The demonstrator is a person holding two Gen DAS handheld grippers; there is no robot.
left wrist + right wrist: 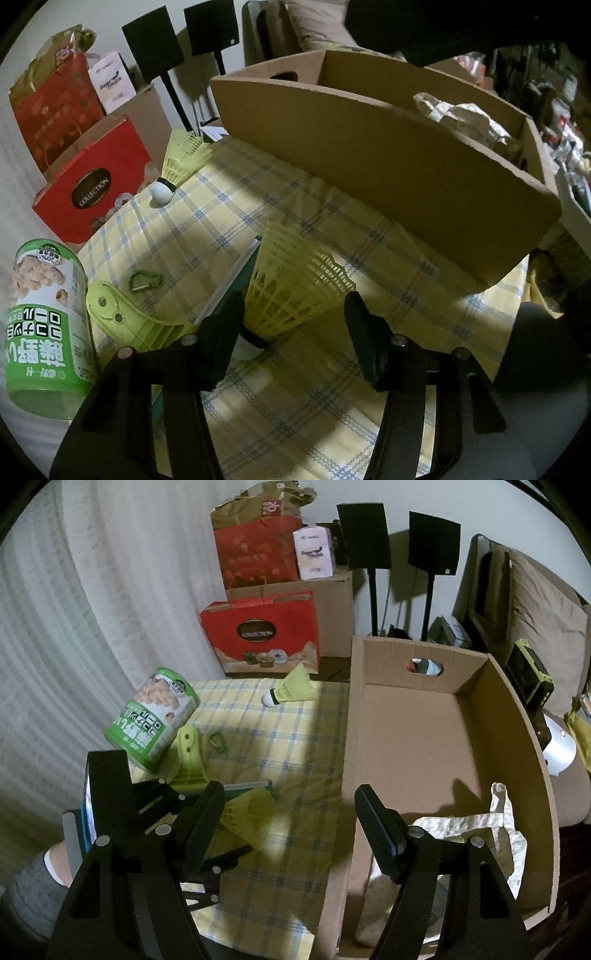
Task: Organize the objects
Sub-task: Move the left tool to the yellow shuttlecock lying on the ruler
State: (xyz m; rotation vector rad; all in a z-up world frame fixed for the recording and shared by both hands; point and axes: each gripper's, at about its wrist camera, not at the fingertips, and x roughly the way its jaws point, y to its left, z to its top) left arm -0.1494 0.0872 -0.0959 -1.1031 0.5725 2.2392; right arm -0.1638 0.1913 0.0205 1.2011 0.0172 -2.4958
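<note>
A yellow-green shuttlecock (291, 284) lies on the checked cloth (229, 206) between the fingers of my open left gripper (295, 328); it also shows in the right wrist view (247, 816). A second shuttlecock (177, 162) lies at the far edge of the cloth (291, 690). A green snack can (40, 325) lies on its side (155, 716). A green plastic clip (125, 317) and a small carabiner (146, 281) lie beside it. The open cardboard box (436, 731) holds a white cloth bag (480, 830). My right gripper (291, 830) is open and empty over the box's near left wall.
Red gift boxes and bags (262, 635) stand behind the table by the curtain. Two black speakers on stands (364, 535) are at the wall. A sofa cushion (543, 609) is to the right. A thin flat item (229, 280) lies under the near shuttlecock.
</note>
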